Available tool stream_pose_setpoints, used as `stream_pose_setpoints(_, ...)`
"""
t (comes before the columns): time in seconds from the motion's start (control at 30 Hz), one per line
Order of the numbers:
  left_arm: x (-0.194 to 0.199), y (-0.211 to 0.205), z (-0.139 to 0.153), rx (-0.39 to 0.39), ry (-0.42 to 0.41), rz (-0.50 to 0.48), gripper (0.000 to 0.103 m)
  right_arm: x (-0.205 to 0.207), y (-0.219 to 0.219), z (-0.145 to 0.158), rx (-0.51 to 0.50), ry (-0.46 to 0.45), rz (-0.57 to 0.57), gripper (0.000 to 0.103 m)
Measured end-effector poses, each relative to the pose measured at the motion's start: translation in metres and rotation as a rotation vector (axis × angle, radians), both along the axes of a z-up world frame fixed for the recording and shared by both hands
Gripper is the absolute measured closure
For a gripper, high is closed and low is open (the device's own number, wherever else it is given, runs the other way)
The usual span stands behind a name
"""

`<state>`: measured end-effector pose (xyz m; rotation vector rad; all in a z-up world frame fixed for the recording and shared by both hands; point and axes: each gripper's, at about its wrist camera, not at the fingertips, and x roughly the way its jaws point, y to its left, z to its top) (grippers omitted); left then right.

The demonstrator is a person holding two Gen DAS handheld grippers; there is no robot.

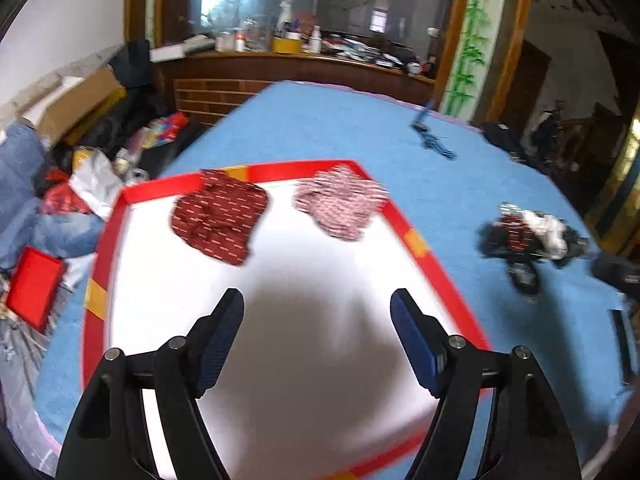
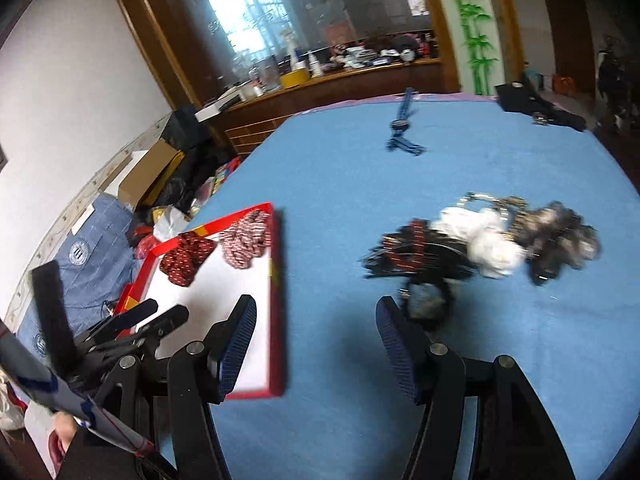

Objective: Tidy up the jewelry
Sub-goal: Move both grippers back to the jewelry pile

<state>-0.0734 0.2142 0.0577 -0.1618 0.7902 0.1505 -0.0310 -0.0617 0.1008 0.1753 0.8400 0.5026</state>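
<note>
A red-rimmed tray with a white floor (image 1: 108, 224) (image 2: 276, 280) lies on the blue table. Inside it, at the far end, are a dark red patterned scrunchie (image 1: 220, 216) (image 2: 186, 258) and a pale pink patterned one (image 1: 340, 204) (image 2: 246, 238). A pile of accessories, black (image 2: 416, 256), white (image 2: 484, 240) and dark brown (image 2: 564, 236), lies on the cloth right of the tray; it also shows in the left wrist view (image 1: 528, 236). My left gripper (image 1: 318, 320) is open and empty above the tray. My right gripper (image 2: 316, 324) is open and empty above the cloth, just short of the pile.
A blue watch (image 2: 402, 128) (image 1: 430, 136) lies at the table's far side. A black item (image 2: 536, 108) lies at the far right edge. The left gripper's body (image 2: 120, 328) shows at the right view's left. Clutter, boxes and a wooden counter (image 1: 296, 68) stand beyond the table.
</note>
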Motion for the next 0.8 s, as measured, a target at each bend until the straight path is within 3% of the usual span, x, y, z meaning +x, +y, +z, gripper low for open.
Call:
stream_pose_setpoints(0.3,0.022,0.025,-0.008,0.021,0.007,0.048,0.028,-0.004,-0.06,-0.01,0.032,0.016,-0.132,0.036)
stream_pose_setpoints(0.6,0.011,-0.034,0.012,-0.095,0.013,-0.126,0.028,-0.009,-0.101,-0.024,0.015,0.029,-0.214,0.037)
stream_pose_setpoints(0.8,0.014,-0.09,0.018,-0.094,0.019,-0.264,0.028,-0.013,-0.121,-0.031,0.006,0.028,-0.244,0.049)
